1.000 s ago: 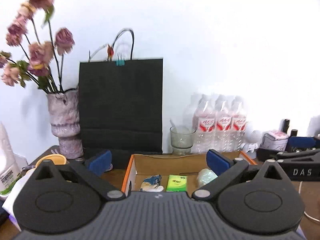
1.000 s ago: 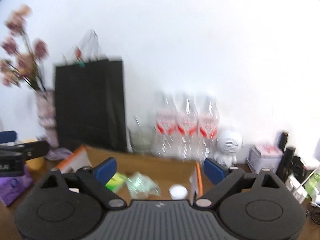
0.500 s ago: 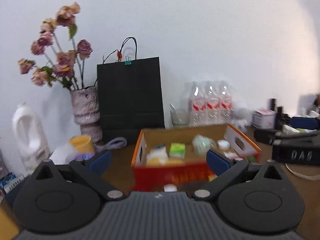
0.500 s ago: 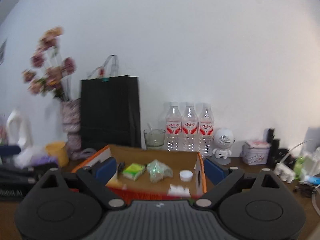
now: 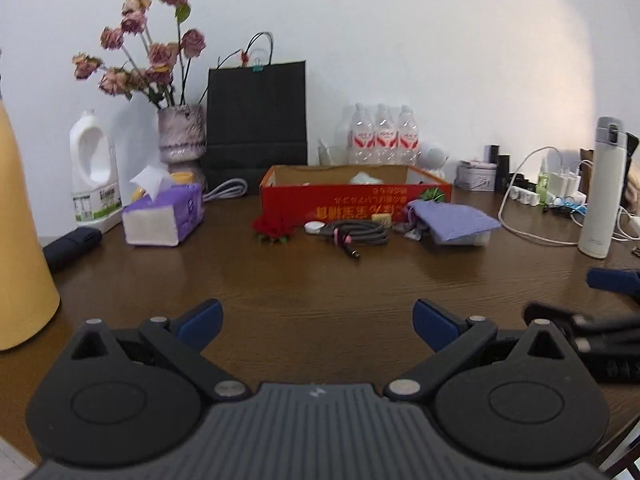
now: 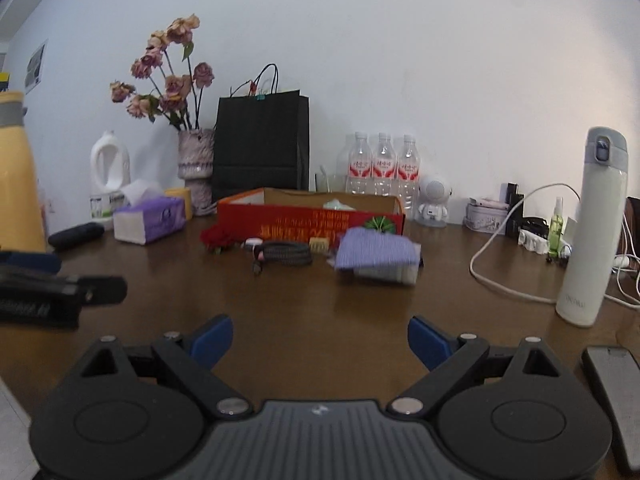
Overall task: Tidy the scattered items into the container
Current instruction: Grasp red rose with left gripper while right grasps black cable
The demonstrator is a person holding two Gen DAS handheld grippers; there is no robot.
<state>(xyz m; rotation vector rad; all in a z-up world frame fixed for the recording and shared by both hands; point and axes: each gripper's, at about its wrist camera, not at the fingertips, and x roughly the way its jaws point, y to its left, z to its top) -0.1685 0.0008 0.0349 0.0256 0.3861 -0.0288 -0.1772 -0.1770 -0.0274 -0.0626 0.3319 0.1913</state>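
Both claws hang low over the near edge of the worktop (image 5: 320, 280), each spread wide and holding nothing. The left claw (image 5: 318, 316) shows its blue pads (image 5: 200, 318) well apart; the right claw (image 6: 320, 334) stands the same way, and each appears blurred at the side of the other's view.

The box (image 5: 354, 196) — red-fronted cardboard, open at the top — sits toward the far edge at the middle of the worktop, just before a black bag (image 5: 258, 120) and three bottles (image 5: 384, 136) against the wall. Something pale green (image 5: 366, 178) lies inside it; what else it holds cannot be told from this low angle.

Along the box's near wall lie the loose things: a red flower (image 5: 274, 228) at its left corner, a small white disc (image 5: 314, 227) next to that, a coiled cable (image 5: 356, 234) touching the disc, a small tan block (image 5: 381, 219) close against the box, and a purple cloth (image 5: 456, 220) draped over a pale object near the right corner.

Toward the left edge stand a tissue pack (image 5: 164, 216), a vase (image 5: 180, 136) of dried roses, a white jug (image 5: 94, 164) and a yellow flask (image 5: 20, 240). By the right edge a white flask (image 5: 604, 184) stands upright among white leads.
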